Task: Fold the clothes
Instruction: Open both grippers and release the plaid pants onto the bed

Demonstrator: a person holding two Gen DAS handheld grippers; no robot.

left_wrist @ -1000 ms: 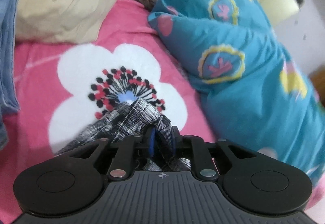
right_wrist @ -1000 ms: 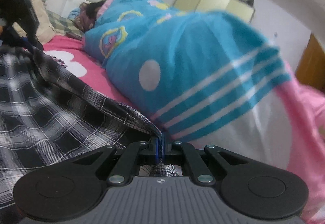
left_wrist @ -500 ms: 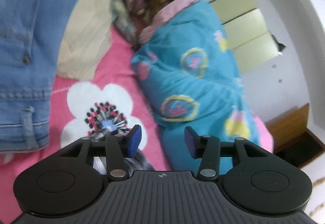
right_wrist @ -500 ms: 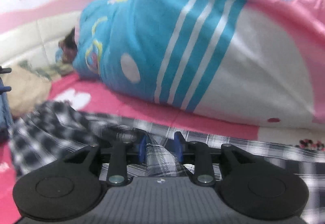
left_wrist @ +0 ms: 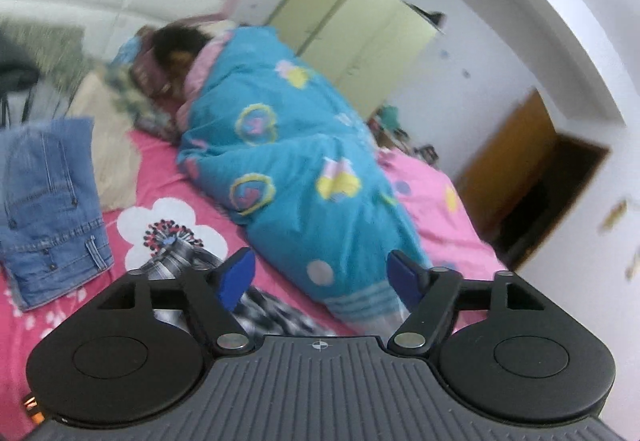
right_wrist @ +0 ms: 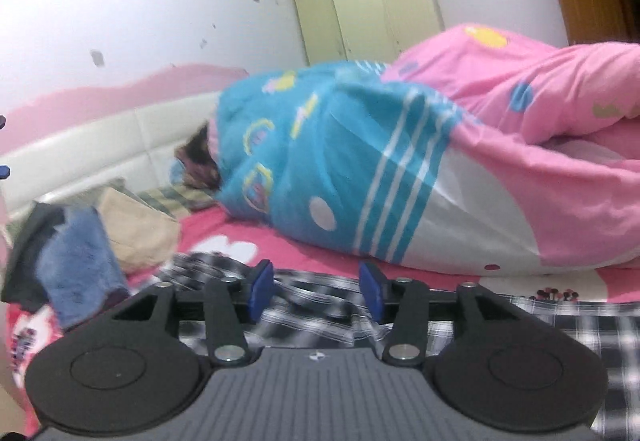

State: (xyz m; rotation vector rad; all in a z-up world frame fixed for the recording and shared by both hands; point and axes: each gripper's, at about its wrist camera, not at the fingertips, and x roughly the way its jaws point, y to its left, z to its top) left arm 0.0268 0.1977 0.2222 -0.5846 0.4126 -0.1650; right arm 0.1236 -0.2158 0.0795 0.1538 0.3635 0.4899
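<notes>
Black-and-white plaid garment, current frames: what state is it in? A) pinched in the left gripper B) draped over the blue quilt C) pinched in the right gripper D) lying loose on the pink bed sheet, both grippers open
D: the black-and-white plaid garment lies on the pink bed sheet, while the left gripper and the right gripper both stand open and empty.

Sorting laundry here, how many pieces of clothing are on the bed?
2 clearly: folded jeans at the bed's left, and the plaid garment lying below both open grippers. A dark item under the jeans may be another.

Black-and-white plaid garment [right_wrist: 320,315] lies spread on the pink sheet, folded blue jeans [left_wrist: 48,201] nearby
</notes>
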